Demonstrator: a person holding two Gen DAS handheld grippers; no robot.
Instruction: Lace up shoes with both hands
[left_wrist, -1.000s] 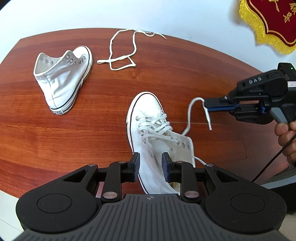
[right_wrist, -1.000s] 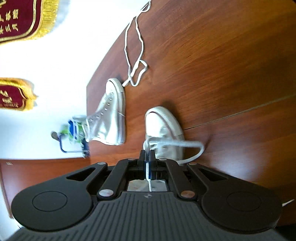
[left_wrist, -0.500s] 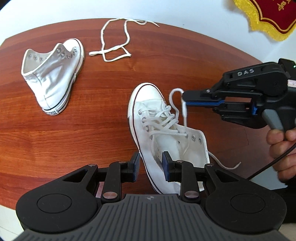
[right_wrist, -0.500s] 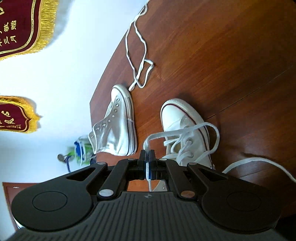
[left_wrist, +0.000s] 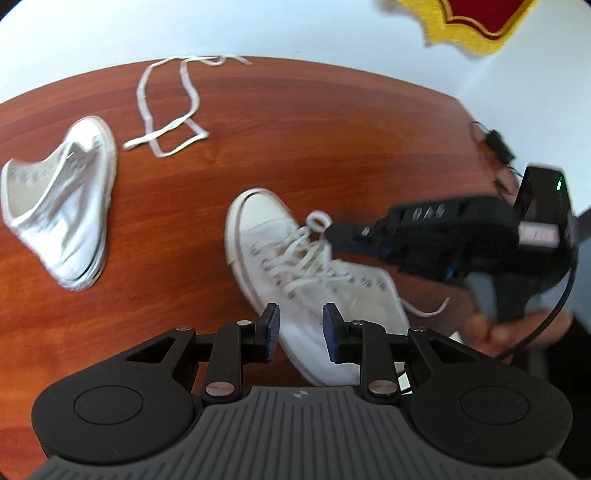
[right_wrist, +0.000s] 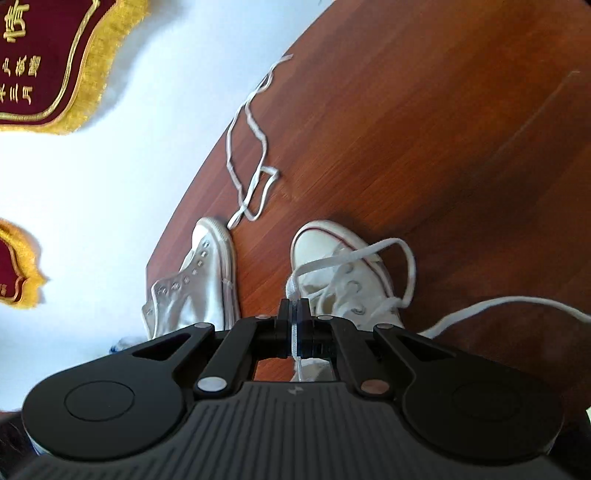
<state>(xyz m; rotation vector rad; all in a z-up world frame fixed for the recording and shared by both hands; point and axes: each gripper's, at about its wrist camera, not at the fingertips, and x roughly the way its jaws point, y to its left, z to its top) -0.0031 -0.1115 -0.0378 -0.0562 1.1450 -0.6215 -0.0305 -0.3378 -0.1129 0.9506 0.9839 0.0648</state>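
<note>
my right gripper (right_wrist: 294, 314) is clenched on the white lace (right_wrist: 354, 254) of the half-laced shoe (left_wrist: 314, 280); the flat cotton band runs between the two pressed pads and loops out over the toe cap just ahead of them. in the left wrist view that gripper's tip sits right over the shoe's eyelet rows, a small loop of lace standing up at it. my left gripper (left_wrist: 300, 334) stands partly parted, and the shoe's heel and ankle canvas lies in the gap; whether the pads press on it i cannot tell.

the shoe is a white canvas high-top with a rubber toe cap, a thin red line round the sole and metal eyelets, lying toward the near edge of the glossy red-brown wooden table (left_wrist: 332, 122). the lace's free end (left_wrist: 428, 310) trails off beside the ankle. the second shoe (left_wrist: 62, 214), unlaced, lies on its side toward the left edge, and a spare lace (left_wrist: 166, 122) lies in limp loops at the far edge.
</note>
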